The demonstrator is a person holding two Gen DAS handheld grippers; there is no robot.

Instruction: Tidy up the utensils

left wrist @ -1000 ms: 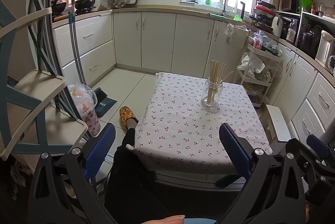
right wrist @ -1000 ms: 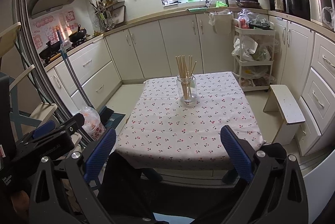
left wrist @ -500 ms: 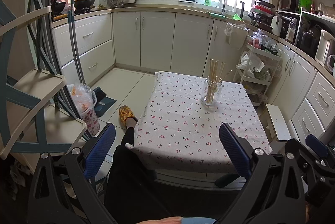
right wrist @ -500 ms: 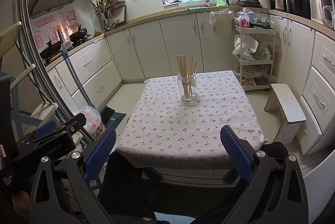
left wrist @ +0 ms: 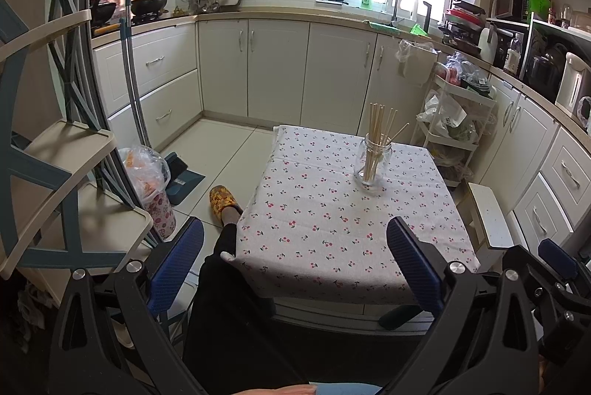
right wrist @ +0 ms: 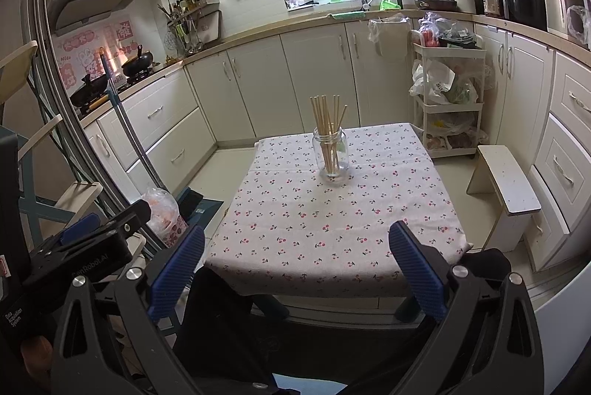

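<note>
Small kitchen table (left wrist: 332,228) with a cherry-print cloth, cream cabinets (right wrist: 258,88) all around. A glass jar (right wrist: 330,155) of wooden chopsticks (right wrist: 327,118) stands upright toward the far side. The left gripper (left wrist: 294,260) and right gripper (right wrist: 295,260) both hover at the near edge, jaws spread wide, holding nothing.

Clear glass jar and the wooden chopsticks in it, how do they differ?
The clear glass jar is squat and see-through; the wooden chopsticks are thin, opaque and tan. The jar stands upright, while the chopsticks lean and fan above its rim. Both are on the cherry-print tablecloth.
</note>
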